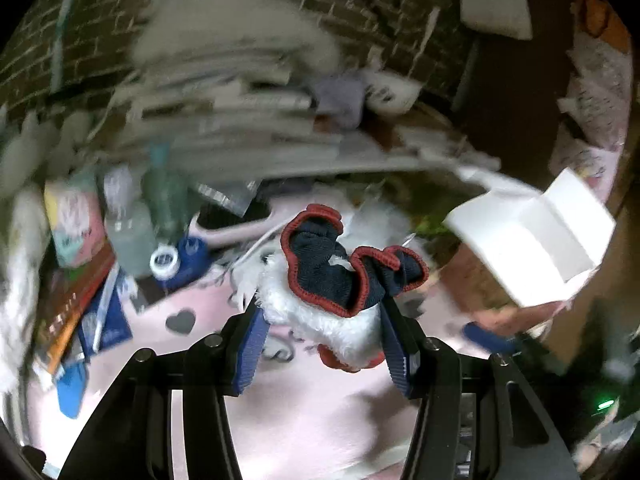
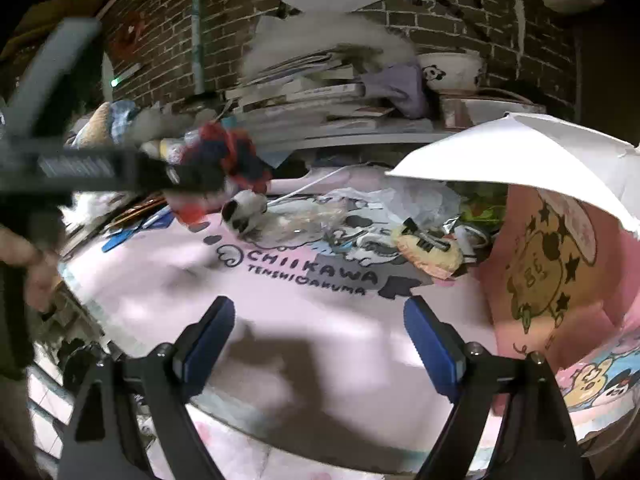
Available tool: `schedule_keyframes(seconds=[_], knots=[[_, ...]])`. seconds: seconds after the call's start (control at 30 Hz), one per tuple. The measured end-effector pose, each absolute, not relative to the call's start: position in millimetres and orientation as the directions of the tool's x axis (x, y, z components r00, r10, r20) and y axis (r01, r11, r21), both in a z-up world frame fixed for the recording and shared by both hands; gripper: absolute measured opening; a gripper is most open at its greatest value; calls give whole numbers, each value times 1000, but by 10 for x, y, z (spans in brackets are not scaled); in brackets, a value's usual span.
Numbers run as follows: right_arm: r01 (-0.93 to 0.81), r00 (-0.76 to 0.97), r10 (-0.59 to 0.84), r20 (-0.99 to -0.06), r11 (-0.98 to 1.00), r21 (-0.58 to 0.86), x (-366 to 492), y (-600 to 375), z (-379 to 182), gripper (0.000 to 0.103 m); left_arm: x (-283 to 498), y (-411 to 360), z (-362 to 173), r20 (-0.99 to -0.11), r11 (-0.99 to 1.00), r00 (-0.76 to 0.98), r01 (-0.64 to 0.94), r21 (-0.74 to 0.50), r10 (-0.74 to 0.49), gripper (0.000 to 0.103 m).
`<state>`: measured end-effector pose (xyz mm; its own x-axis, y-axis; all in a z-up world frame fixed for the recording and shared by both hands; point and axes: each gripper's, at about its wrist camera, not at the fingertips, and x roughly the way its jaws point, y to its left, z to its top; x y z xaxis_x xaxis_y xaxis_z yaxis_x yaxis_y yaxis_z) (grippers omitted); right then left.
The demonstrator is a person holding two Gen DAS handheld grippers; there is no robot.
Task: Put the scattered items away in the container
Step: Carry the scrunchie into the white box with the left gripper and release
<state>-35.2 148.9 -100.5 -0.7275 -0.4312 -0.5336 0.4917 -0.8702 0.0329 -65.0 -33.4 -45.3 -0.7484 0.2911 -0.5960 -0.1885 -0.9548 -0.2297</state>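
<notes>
My left gripper point(image 1: 326, 312) is shut on a white furry plush toy point(image 1: 320, 312) dressed in navy cloth with red trim point(image 1: 336, 264), held above the pink mat. The toy also shows blurred in the right wrist view point(image 2: 232, 160), carried by the left gripper's dark body point(image 2: 80, 172). The container is a pink cardboard box point(image 2: 560, 264) with white open flaps point(image 2: 520, 156), at the right; it shows in the left wrist view point(image 1: 532, 240) too. My right gripper point(image 2: 320, 324) is open and empty above the pink mat point(image 2: 280, 300), left of the box.
On the mat lie a yellow plush with a black clip point(image 2: 428, 248), a small black-and-white plush point(image 2: 244, 208), plastic wrappers point(image 2: 400, 200) and a white cable. Books, bottles point(image 1: 160, 200) and a blue cap sit at the left. Stacked books point(image 2: 320, 100) and a brick wall stand behind.
</notes>
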Motion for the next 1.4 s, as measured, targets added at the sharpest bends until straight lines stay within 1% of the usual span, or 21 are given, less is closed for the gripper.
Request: schedule_keyframes(seconds=[0.17, 0.33, 0.5, 0.67, 0.77, 0.97, 1.27, 1.37, 1.4], knots=[[462, -739, -404, -540, -887, 32, -397, 1478, -1043, 85, -663, -95, -94, -560, -940, -755, -268, -212, 341, 48], [415, -759, -370, -536, -909, 40, -460, 1519, -1068, 85, -732, 248, 174, -535, -895, -720, -390, -217, 443, 48], [408, -753, -375, -540, -911, 63, -508, 1553, -1080, 85, -833, 746, 354, -559, -838, -648, -515, -177, 517, 48], [415, -742, -386, -548, -907, 77, -509, 1564, -1108, 85, -953, 1236, 403, -624, -777, -552, -611, -149, 554, 48], [422, -738, -393, -549, -903, 80, -490, 1565, -1117, 85, -1053, 1521, 378, -676, -744, -492, -656, -127, 549, 48], [426, -732, -401, -551, -900, 89, -478, 1578, -1131, 85, -1193, 1933, 330, -733, -712, -438, -696, -90, 520, 48], [425, -725, -409, -554, -899, 108, -464, 1627, -1167, 85, -1306, 2341, 250, -785, -680, -382, -731, -65, 487, 48], [430, -720, -418, -554, -895, 116, -469, 1638, -1170, 85, -1292, 2425, 201, -804, -678, -380, -734, -39, 457, 51], [431, -717, -422, -555, -894, 122, -473, 1641, -1175, 85, -1285, 2432, 193, -806, -675, -375, -737, -40, 458, 53]])
